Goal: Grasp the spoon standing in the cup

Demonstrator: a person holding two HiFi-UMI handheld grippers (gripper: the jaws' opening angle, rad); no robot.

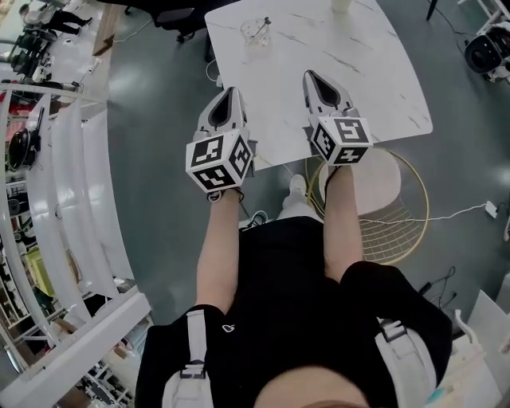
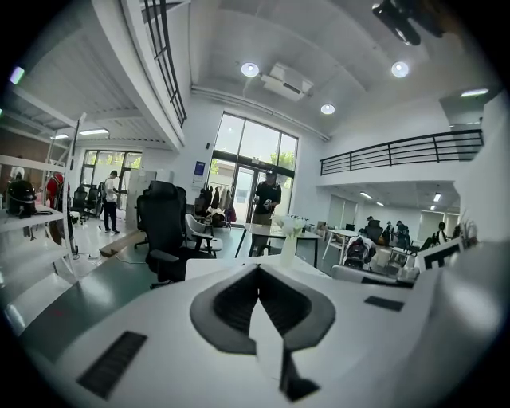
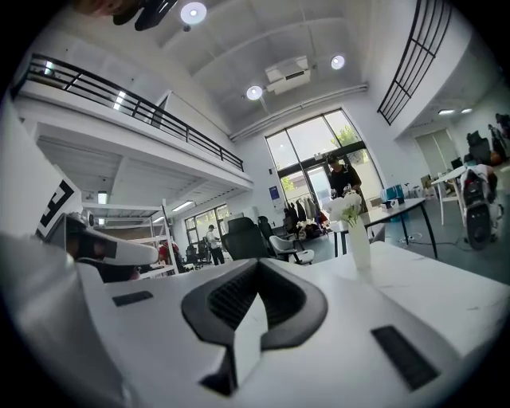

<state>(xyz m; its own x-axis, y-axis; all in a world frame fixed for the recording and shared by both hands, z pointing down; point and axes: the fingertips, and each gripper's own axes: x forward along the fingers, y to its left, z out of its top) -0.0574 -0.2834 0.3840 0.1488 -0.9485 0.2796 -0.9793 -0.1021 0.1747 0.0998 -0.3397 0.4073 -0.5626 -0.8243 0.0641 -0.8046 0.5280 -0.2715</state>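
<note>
A: Where is the task's thing to be found, and how are the claws set?

B: The spoon [image 1: 264,23] is seen standing in a clear glass cup [image 1: 255,31] near the far edge of the table [image 1: 366,80], toward its far left corner. The left gripper [image 1: 232,92] and the right gripper [image 1: 310,76] are held over the near edge, well apart from the cup. On both, the jaws are closed tip to tip, and nothing is held in either.

A: What could go wrong from here?

B: If a claw is brought in without being opened, the spoon would likely be struck rather than taken. The cup looks light, so it could be tipped or pushed toward the far edge by a sideways knock. The thin handle could also slip out if it is pinched only at its tip. Clear glass is easily misjudged, so the rim might be clipped.

A: Can any writing be read?

B: None can be read. Only black-and-white square markers are shown on the grippers' cubes. A blue sign by the far doors is too small to be made out.
</note>
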